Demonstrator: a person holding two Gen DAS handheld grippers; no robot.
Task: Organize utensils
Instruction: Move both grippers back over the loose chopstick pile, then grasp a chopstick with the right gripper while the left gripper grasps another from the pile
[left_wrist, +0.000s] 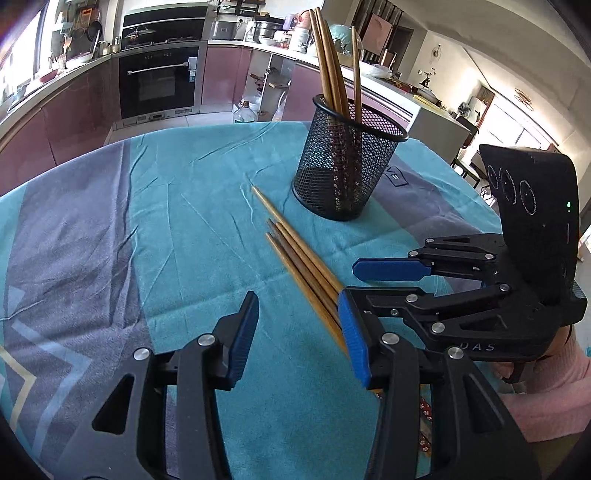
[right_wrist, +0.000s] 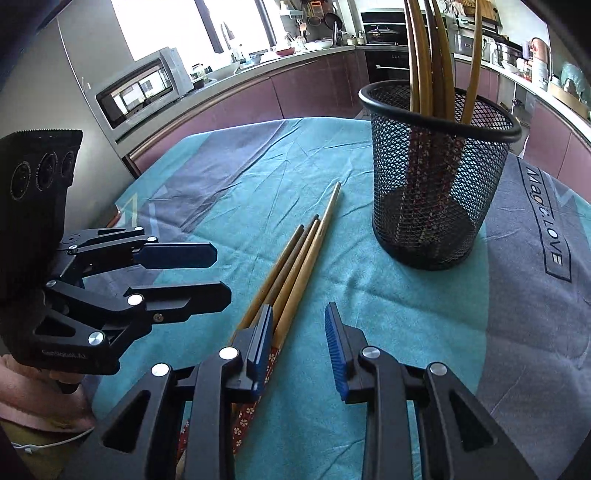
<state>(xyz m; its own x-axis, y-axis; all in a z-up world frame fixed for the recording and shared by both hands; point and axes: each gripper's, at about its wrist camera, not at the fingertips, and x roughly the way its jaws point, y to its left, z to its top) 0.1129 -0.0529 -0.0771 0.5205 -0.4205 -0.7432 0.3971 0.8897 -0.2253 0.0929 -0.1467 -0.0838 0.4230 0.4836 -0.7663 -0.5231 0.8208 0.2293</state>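
Note:
Several wooden chopsticks lie side by side on the teal and grey tablecloth, their tips pointing towards a black mesh cup. More chopsticks stand upright in that cup. My left gripper is open just above the cloth, and the loose bundle runs under its right finger. My right gripper comes in from the right, open, next to the bundle. In the right wrist view the loose chopsticks pass under the left finger of my right gripper. My left gripper hovers at the left and the cup stands ahead on the right.
A person's pink sleeve shows behind the right gripper. Purple kitchen cabinets and an oven run behind the table, with a microwave to one side. The cloth drops off at the table's far edge.

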